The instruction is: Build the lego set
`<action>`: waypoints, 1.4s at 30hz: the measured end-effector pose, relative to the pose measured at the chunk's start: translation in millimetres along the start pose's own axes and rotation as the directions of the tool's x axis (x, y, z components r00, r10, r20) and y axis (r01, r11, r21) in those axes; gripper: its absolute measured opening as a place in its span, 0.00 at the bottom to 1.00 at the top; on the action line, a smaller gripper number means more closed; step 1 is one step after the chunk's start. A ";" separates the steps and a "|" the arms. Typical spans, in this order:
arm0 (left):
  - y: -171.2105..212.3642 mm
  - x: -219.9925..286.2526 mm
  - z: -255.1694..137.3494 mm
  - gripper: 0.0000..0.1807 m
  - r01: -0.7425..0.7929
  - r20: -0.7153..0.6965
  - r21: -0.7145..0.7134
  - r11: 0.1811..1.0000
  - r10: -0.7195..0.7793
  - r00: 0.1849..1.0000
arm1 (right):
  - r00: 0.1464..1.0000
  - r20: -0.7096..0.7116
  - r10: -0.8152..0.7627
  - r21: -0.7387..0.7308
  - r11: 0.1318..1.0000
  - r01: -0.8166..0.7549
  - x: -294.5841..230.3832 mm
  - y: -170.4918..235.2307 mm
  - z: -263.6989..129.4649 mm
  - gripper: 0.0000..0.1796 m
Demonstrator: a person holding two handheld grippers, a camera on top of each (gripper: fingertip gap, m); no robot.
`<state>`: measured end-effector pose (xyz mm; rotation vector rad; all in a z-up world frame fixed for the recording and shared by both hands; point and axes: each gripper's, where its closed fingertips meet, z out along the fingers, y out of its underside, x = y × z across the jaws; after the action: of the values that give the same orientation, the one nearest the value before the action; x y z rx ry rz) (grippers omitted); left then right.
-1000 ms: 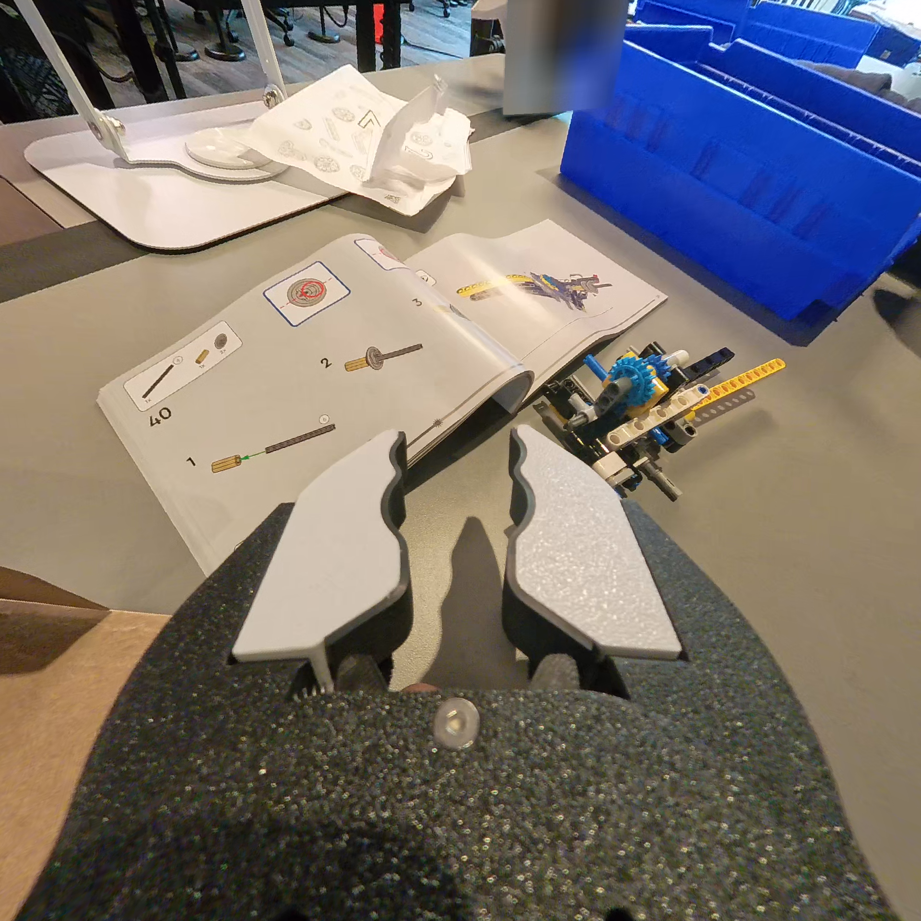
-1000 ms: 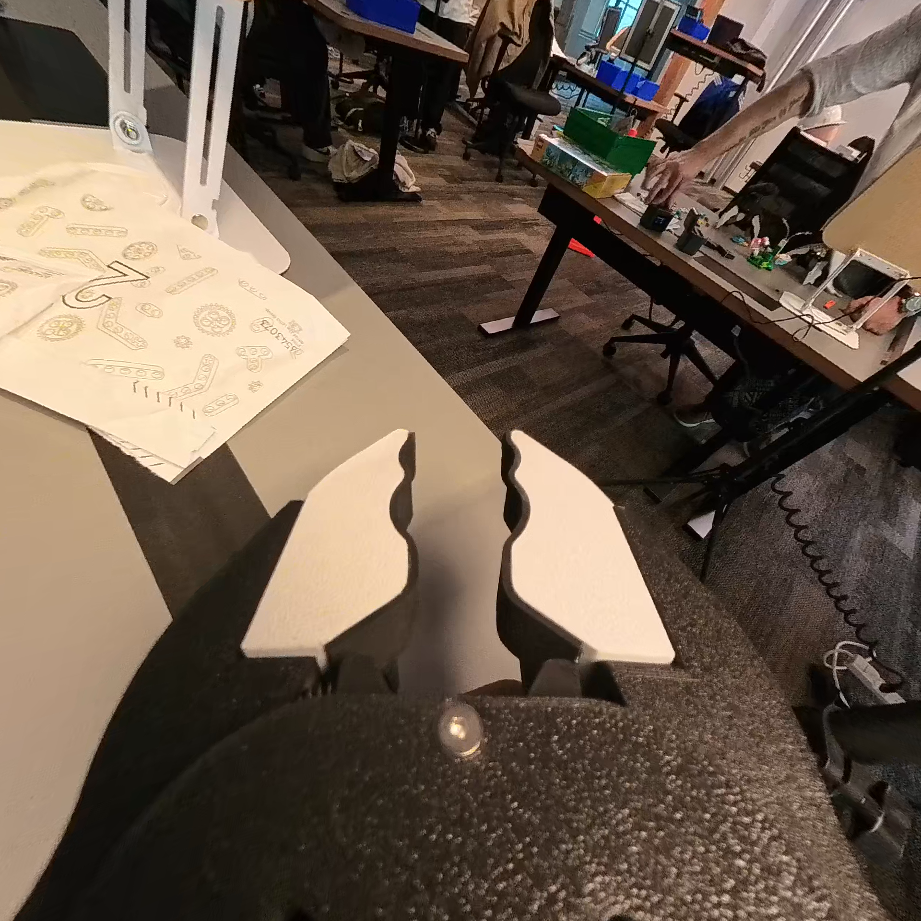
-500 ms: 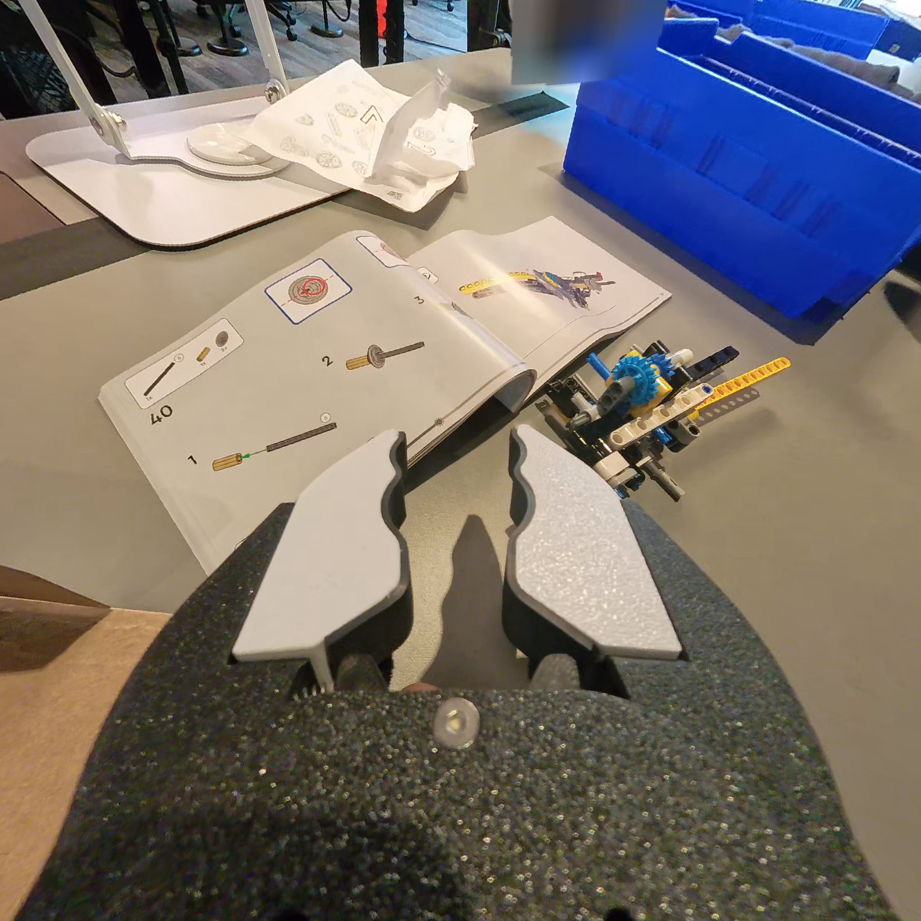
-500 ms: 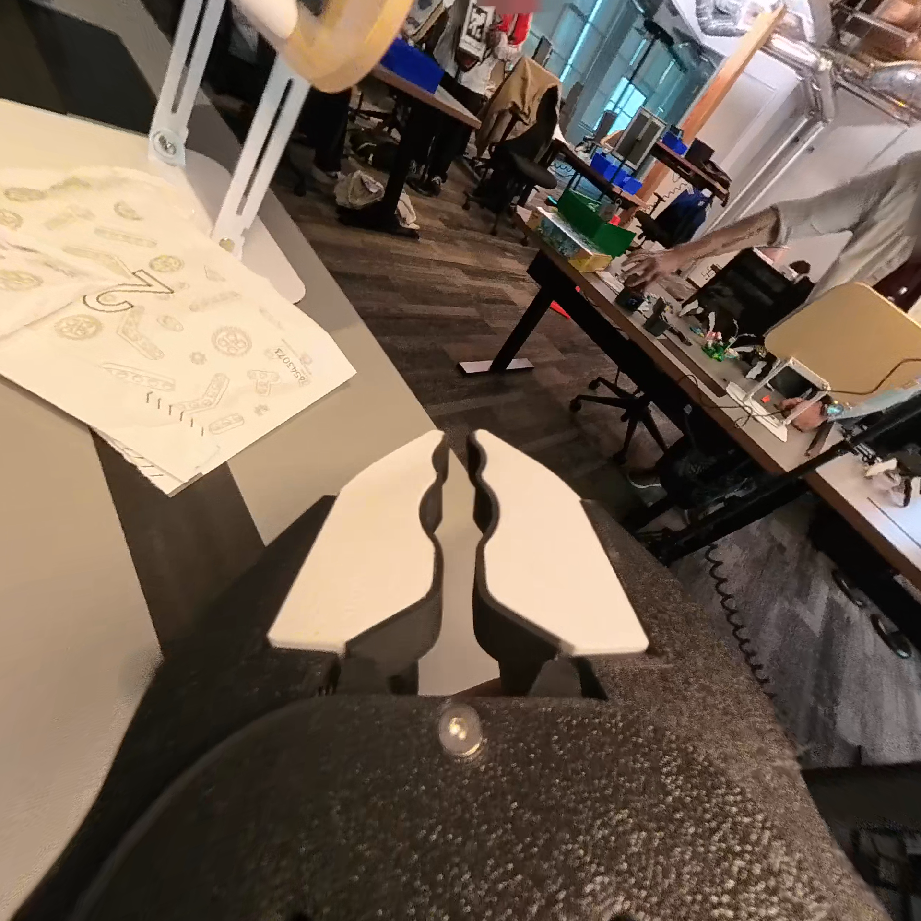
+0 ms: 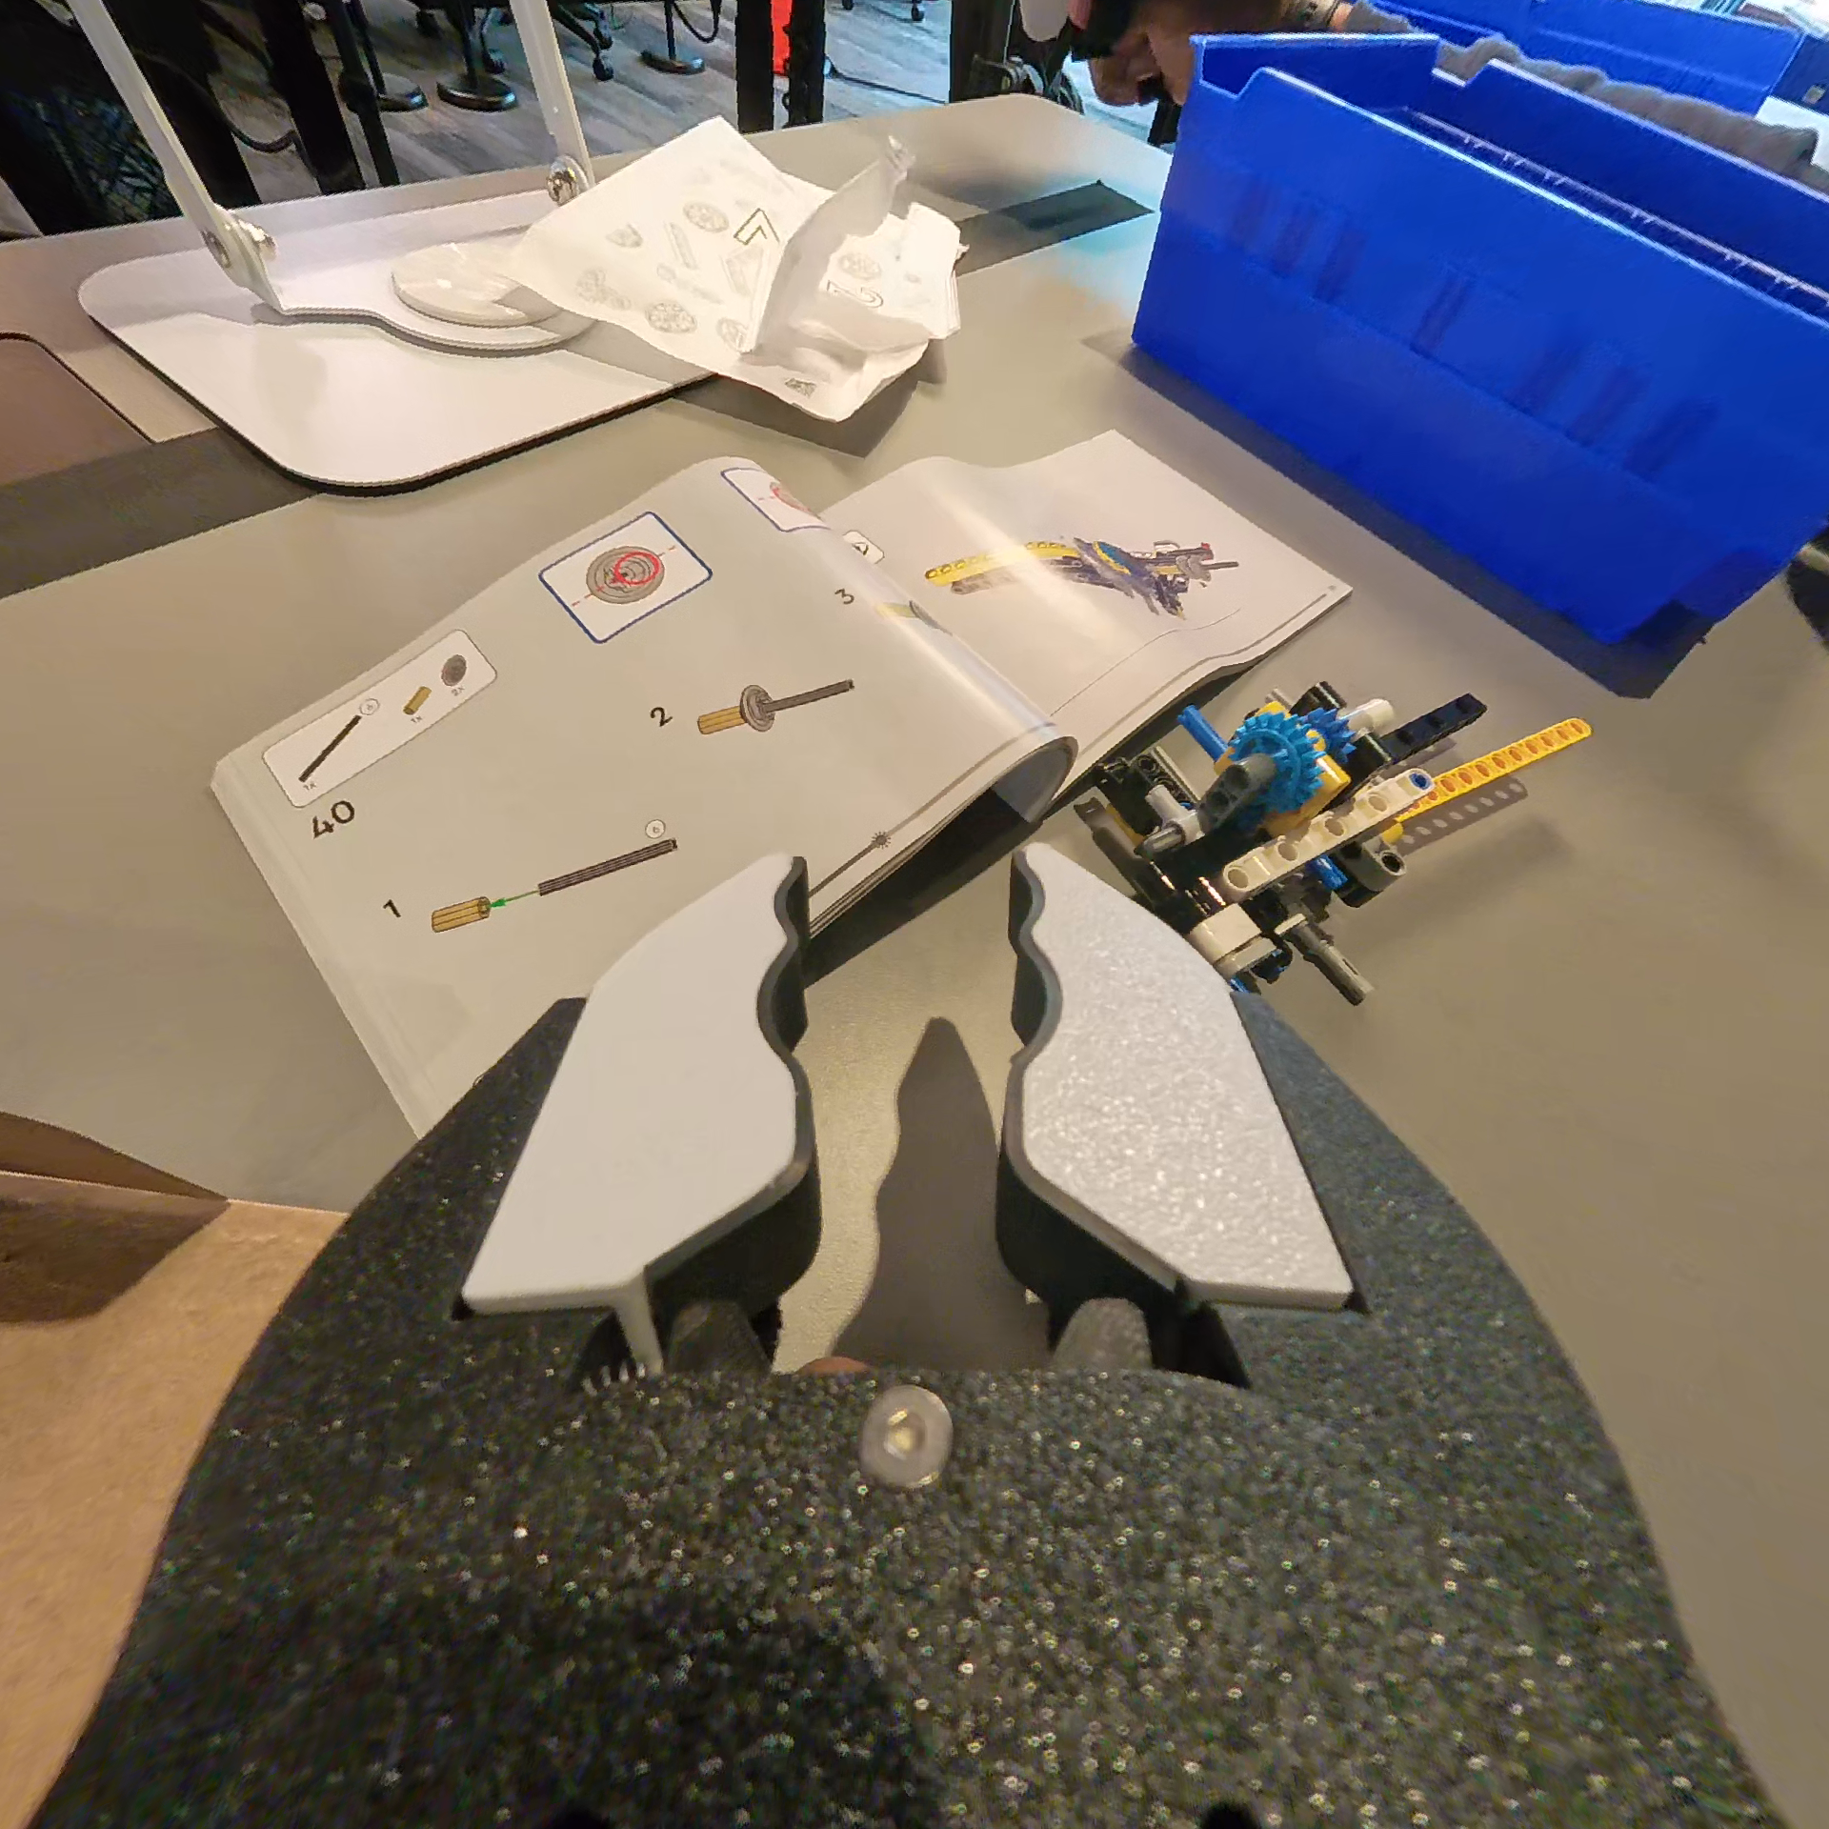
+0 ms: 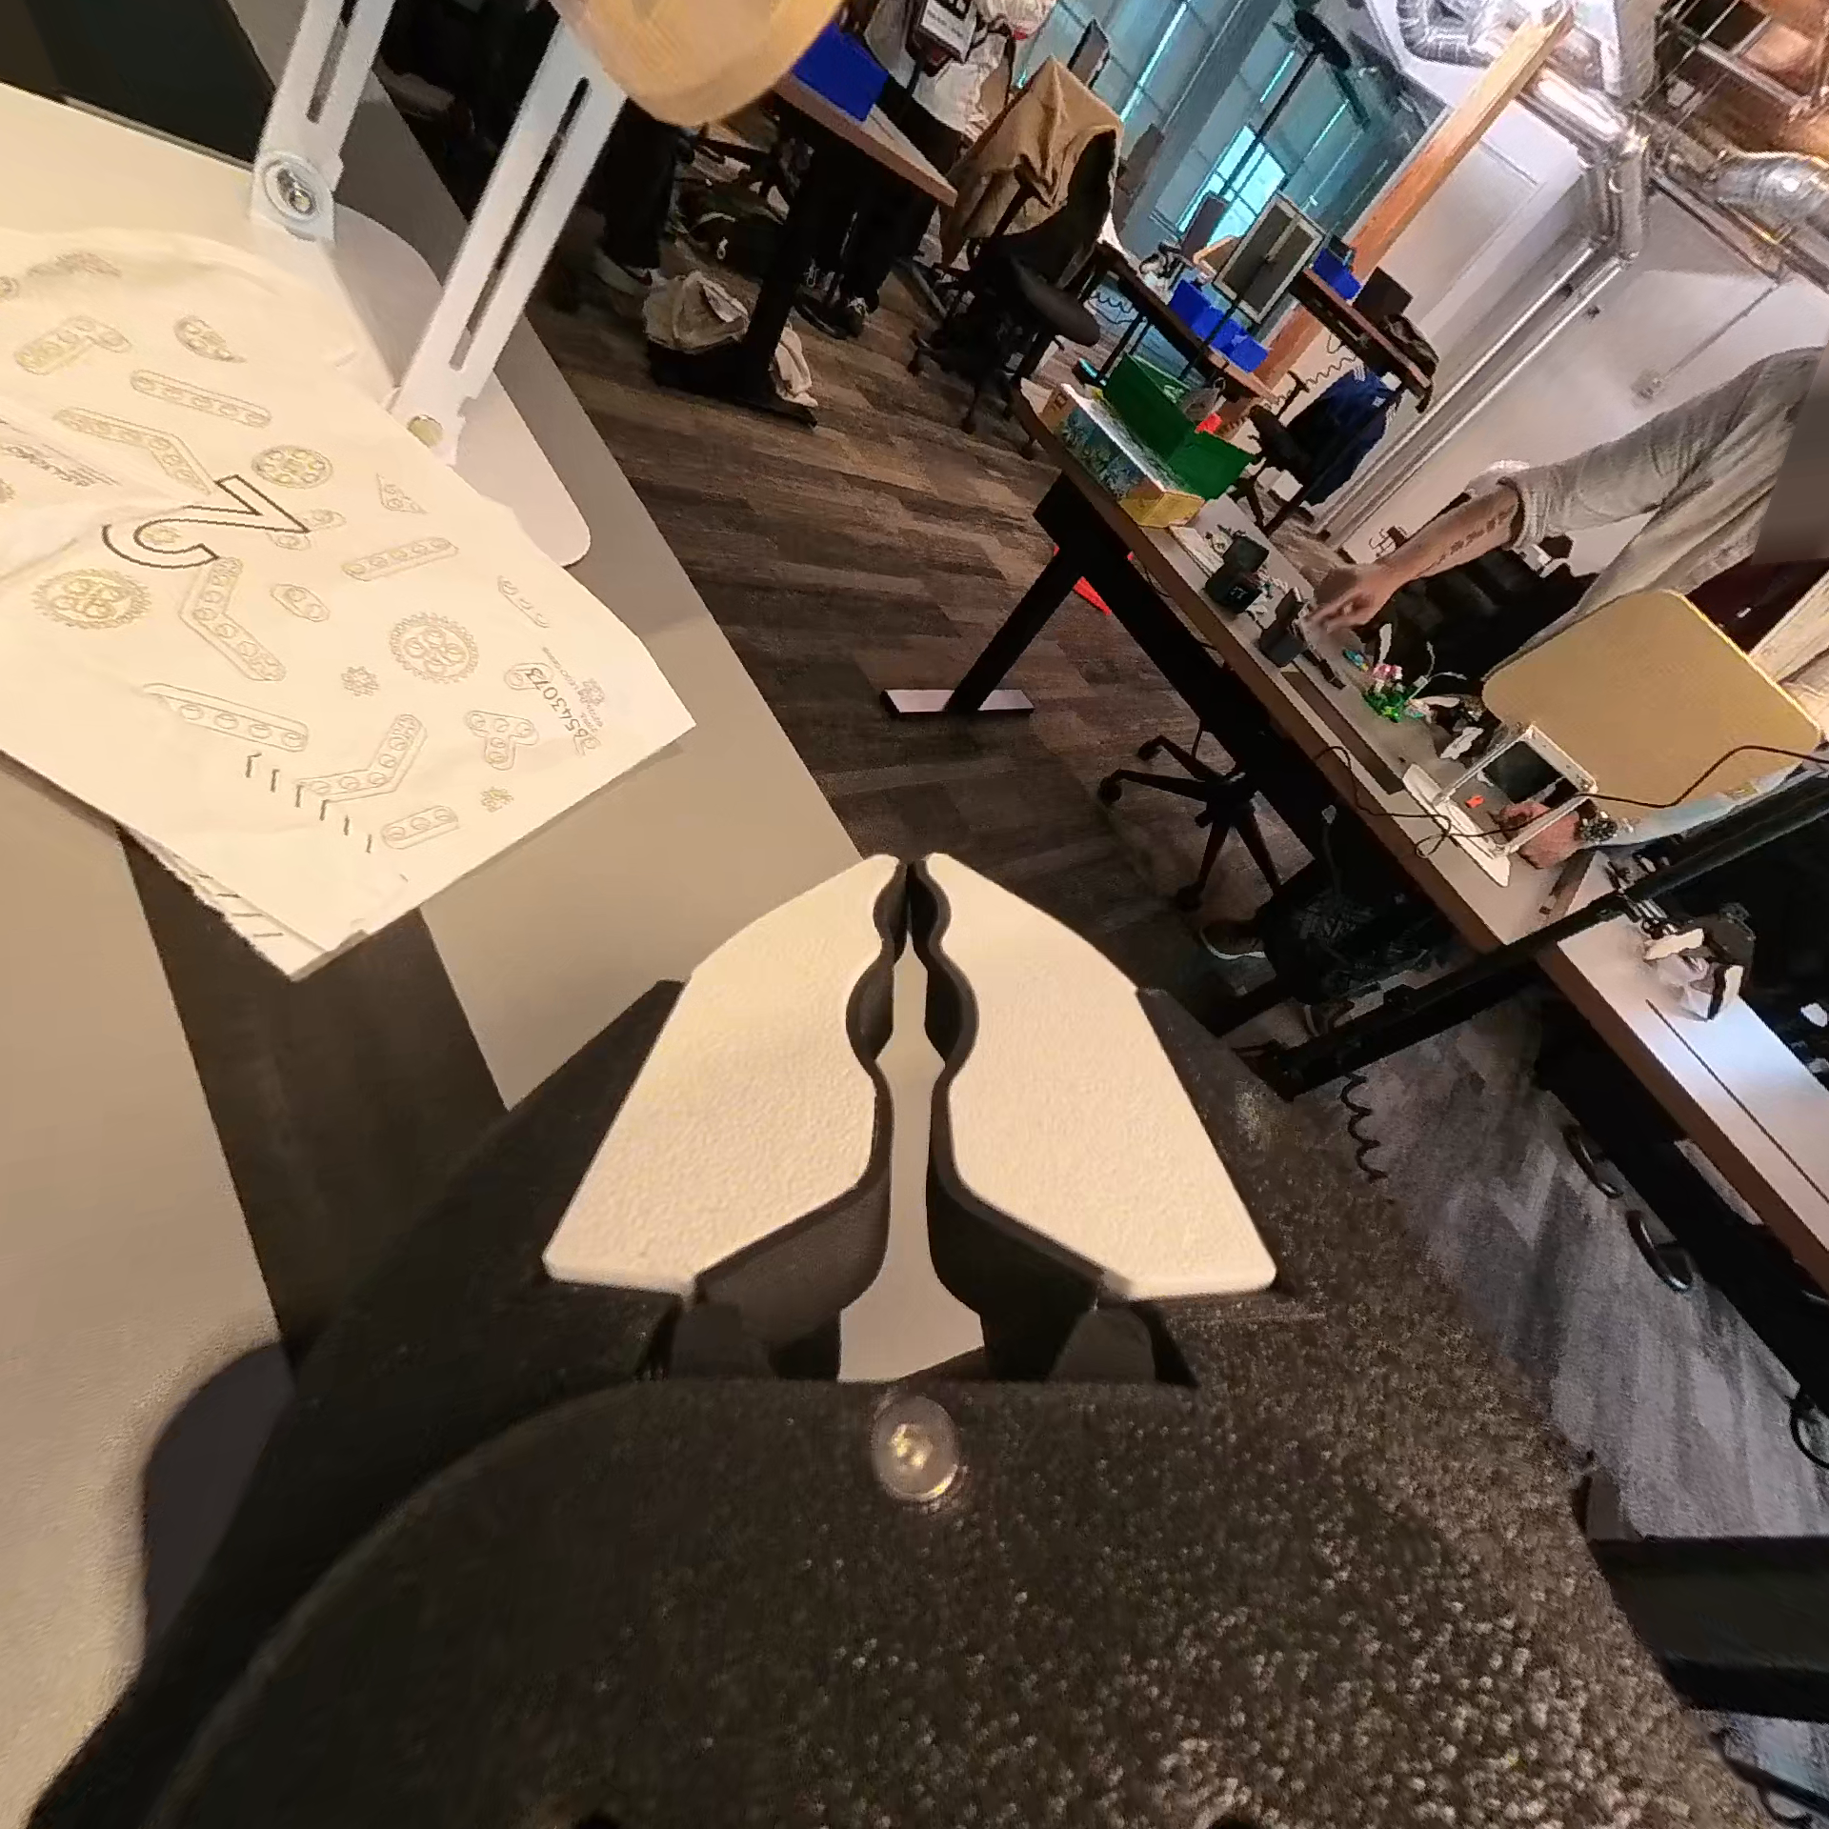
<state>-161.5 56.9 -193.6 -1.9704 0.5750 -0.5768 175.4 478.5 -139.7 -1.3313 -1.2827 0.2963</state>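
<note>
A part-built lego model [image 5: 1287, 821] of black, white, blue and yellow parts, with a blue gear and a long yellow beam, lies on the grey table [image 5: 1485, 1138], right of an open instruction booklet [image 5: 693, 732]. My left gripper [image 5: 906, 871] is open and empty, a little short of the booklet's near edge and left of the model. My right gripper [image 6: 909, 871] is shut with nothing between its fingers, held above the table's far edge [image 6: 633, 891] and pointing out over the floor. The model is not in the right wrist view.
A torn white parts bag [image 5: 782, 267] lies on a white lamp base [image 5: 327, 396] at the back; it also shows in the right wrist view [image 6: 247, 614]. A blue bin [image 5: 1485, 327] stands at the right. A cardboard box edge [image 5: 99, 1386] is at near left. A person's arm [image 6: 1544, 515] reaches over a far desk. The tips of one gripper are about 55 centimetres away from the tips of the other.
My right gripper has closed from open to shut and tilted upward toward the room. My left gripper has stayed open and almost still.
</note>
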 end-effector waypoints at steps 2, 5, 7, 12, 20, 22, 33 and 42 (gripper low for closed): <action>0.2 0.2 0.1 0.21 -0.001 -0.001 -0.001 1.000 0.001 1.000 | 1.000 -0.001 0.010 -0.009 1.000 -0.010 0.6 4.1 -0.1 0.00; 0.2 0.4 0.1 0.21 -0.003 -0.001 0.000 1.000 0.003 1.000 | 1.000 0.004 0.019 -0.031 0.999 -0.019 -0.8 11.0 0.6 0.00; 0.5 0.7 0.2 0.21 -0.005 -0.002 -0.003 1.000 0.005 1.000 | 1.000 0.013 0.020 -0.047 0.999 -0.020 -3.8 15.5 1.5 0.00; 0.9 0.7 0.6 0.21 -0.006 -0.001 -0.006 1.000 0.006 1.000 | 0.998 0.056 0.021 -0.120 0.993 -0.014 -16.5 34.0 4.9 0.01; 1.2 2.3 0.6 0.21 -0.014 -0.007 -0.007 1.000 0.014 1.000 | 0.970 0.172 0.171 0.002 0.985 -0.174 -20.5 8.9 -34.0 0.04; 1.4 2.9 0.7 0.21 -0.014 -0.012 -0.008 1.000 0.014 1.000 | 0.937 0.277 0.210 0.118 0.961 -0.251 -23.2 -30.3 -61.9 0.05; 2.6 8.7 1.1 0.21 -0.027 -0.050 -0.015 1.000 0.026 0.998 | 0.780 0.591 -0.208 -0.031 0.960 0.280 -154.5 -119.8 -158.5 0.10; 6.0 19.4 2.5 0.21 -0.045 -0.135 -0.043 0.998 0.039 0.990 | 0.737 0.623 -0.263 -0.300 0.789 0.536 -210.0 -56.2 -147.4 0.11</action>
<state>-145.8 44.3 -197.0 -1.9676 0.7175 -0.6792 191.0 217.2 -161.4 -1.3423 -2.2244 0.0456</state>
